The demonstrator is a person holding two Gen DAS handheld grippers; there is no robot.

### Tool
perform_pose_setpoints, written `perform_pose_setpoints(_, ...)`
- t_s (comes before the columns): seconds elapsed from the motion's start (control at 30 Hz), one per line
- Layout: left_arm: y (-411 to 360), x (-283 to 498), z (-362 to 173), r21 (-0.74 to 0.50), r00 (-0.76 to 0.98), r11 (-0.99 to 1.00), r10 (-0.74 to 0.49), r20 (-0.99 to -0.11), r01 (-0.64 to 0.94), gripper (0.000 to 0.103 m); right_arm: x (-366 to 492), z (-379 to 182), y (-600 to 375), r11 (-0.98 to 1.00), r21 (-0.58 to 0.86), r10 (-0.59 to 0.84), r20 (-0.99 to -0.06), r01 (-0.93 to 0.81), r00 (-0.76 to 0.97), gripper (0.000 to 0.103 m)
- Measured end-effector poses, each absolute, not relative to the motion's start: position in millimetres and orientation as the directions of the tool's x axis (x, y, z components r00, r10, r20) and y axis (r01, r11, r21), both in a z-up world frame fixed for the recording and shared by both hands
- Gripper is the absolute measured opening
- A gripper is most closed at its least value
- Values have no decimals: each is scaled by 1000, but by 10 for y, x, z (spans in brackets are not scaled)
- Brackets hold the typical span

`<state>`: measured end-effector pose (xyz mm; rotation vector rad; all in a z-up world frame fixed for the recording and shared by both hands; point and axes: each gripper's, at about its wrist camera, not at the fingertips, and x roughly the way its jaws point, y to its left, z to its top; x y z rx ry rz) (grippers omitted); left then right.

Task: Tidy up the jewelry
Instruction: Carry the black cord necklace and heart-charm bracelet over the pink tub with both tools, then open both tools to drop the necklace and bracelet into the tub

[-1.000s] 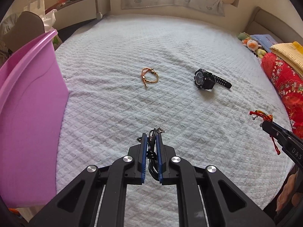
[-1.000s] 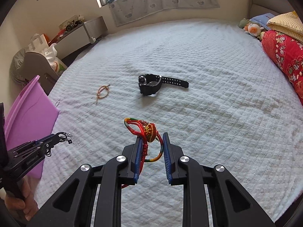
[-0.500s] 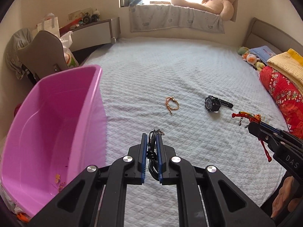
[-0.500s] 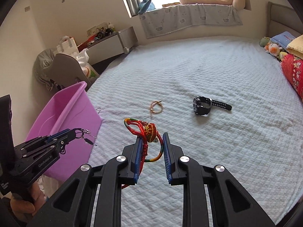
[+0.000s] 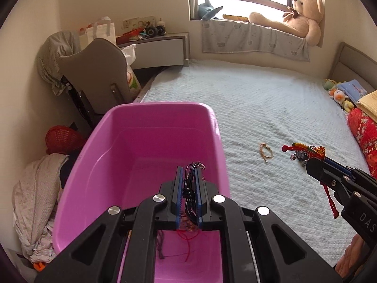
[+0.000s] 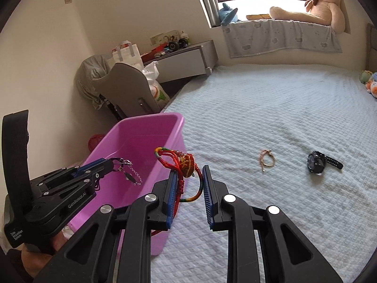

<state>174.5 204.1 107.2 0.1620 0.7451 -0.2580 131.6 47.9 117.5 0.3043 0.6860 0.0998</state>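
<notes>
Bedroom, quilted bed (image 5: 271, 108), pink tub (image 5: 132, 146) beside it, teddy bear (image 5: 299, 16) on windowsill.

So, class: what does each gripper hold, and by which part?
Left gripper: black cord necklace, pinched at its bunched, knotted cords. Right gripper: red braided bracelet, by its cords beside the charm.
</notes>
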Motion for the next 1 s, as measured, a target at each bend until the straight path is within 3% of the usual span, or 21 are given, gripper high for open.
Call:
perform_pose_setpoints(0.37,2716,2029,831,84,692,976,-80,-718,200,10,1710,1067,1372,940,326,301,-643,-104,705,21)
perform_pose_setpoints(1.0,3056,2326,461,85,625,984,-32,-780,156,11,2053,743,1788,955,265,286,-723,-131,628,21)
